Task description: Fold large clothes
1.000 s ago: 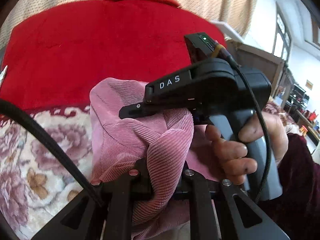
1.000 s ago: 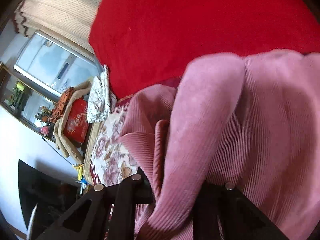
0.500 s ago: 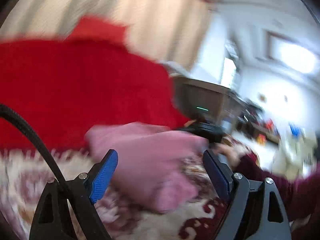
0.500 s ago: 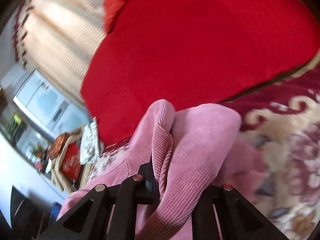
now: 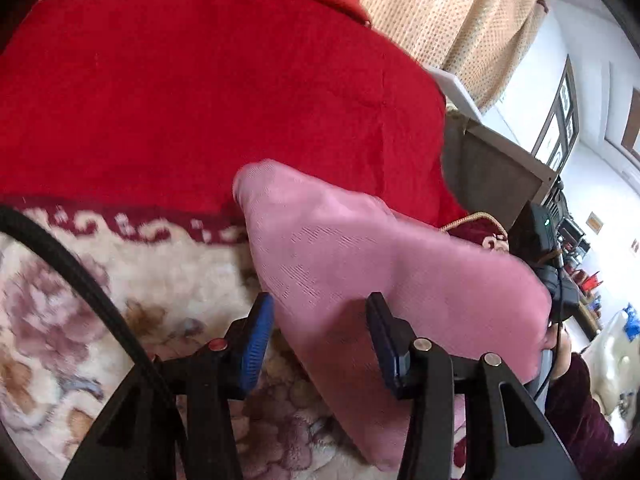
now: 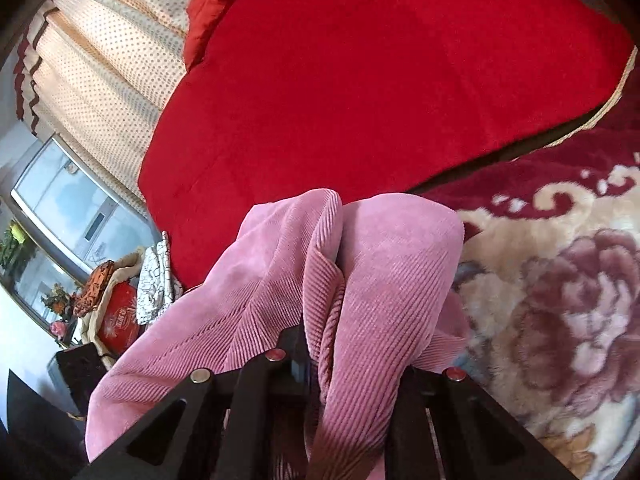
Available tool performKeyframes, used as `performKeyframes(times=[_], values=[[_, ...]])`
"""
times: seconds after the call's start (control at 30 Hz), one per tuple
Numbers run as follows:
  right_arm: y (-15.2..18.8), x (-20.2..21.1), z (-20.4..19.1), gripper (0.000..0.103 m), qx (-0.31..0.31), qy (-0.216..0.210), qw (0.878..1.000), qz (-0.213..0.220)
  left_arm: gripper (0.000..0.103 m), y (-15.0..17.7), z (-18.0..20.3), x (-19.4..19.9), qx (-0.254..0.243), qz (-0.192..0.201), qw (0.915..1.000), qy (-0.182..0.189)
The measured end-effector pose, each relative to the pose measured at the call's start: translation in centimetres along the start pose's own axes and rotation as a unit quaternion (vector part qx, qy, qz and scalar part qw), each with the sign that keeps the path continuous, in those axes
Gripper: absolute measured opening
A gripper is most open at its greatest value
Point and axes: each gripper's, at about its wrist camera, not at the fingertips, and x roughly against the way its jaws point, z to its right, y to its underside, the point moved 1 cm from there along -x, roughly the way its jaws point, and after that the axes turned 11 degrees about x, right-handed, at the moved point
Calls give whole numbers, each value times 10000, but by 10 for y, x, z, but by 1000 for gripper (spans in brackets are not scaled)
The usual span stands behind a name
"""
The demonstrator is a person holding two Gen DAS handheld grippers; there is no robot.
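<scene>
Pink corduroy garment (image 5: 360, 264) stretches rightward from open left tongs (image 5: 320, 336) to gripping right tongs (image 6: 344, 364).

Our left gripper (image 5: 320, 334) holds its blue-padded fingers (image 5: 256, 344) spread apart, gripping nothing. Our right gripper (image 6: 344, 364) has its fingers pressed together on the pink corduroy garment (image 6: 384, 280), whose folds drape over them.

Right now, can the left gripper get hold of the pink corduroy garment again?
Probably yes. The left gripper is open, and the pink corduroy garment hangs right between its blue pads, with nothing in the way. The right gripper holds the garment's other end.
</scene>
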Motion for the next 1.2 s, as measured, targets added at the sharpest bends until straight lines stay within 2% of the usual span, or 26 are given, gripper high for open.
performKeyframes(times=[0.07, 0.13, 0.2, 0.27, 0.3, 0.33, 0.37, 0.47, 0.5, 0.63, 0.7, 0.77, 0.83, 0.9, 0.97, 1.03, 1.1, 1.13, 1.2], values=[[1, 1, 4, 12, -60, -35, 10000, 13, 52, -9, 9, 21, 14, 331, 9992, 225], [3, -3, 7, 12, -33, 11, 10000, -54, 60, -14, 21, 28, -166, 482, 9985, 178], [3, -11, 2, 12, -2, 72, 9999, -116, 60, -6, 28, 8, -468, 196, 9986, -157], [3, -17, 2, 12, -36, 43, 9999, -137, 63, 15, 32, -28, -629, -383, 9970, -249], [3, -21, 2, 12, -23, 167, 9997, -179, 63, 35, 36, -57, -934, -870, 9897, -645], [5, -25, 7, 12, -25, 356, 9990, -257, 66, 42, 40, -64, -1178, -884, 9854, -852], [6, -31, 11, 12, -86, 422, 9985, -339, 66, 46, 47, -65, -1396, -738, 9827, -966], [13, -36, 37, 13, -749, 35, 9962, -434, 66, 46, 45, -64, -1332, -867, 9817, -1048], [13, -35, 40, 18, -839, -41, 9954, -456, 66, 46, 43, -63, -1273, -881, 9826, -1023], [8, -28, 32, 21, -762, 203, 9950, -611, 66, 47, 35, -55, -1225, -940, 9822, -1068], [3, -21, 18, 22, -491, 549, 9949, -687, 66, 42, 32, -58, -1206, -971, 9823, -1051], [1, -8, -8, 21, 123, 1037, 9930, -547, 66, 41, 31, -52, -1235, -983, 9817, -1062], [3, 2, -40, 22, 809, 1551, 9836, -447, 66, 42, 30, -45, -1300, -993, 9804, -1096], [10, 7, -57, 22, 1247, 1837, 9740, -447, 66, 41, 30, -44, -1289, -1034, 9798, -1126], [15, 9, -66, 22, 1387, 1967, 9696, -452, 66, 39, 24, -38, -1184, -1064, 9806, -1148], [19, 14, -60, 22, 1244, 1937, 9718, -512, 66, 37, 20, -37, -1129, -1067, 9813, -1132], [22, 25, -45, 22, 872, 1622, 9822, -364, 66, 38, 20, -34, -1126, -1050, 9815, -1136], [20, 34, -35, 22, 434, 1374, 9893, -216, 66, 39, 20, -35, -1134, -1036, 9815, -1145], [17, 57, -33, 25, 191, 1077, 9938, 191, 66, 40, 23, -35, -1206, -999, 9806, -1179]])
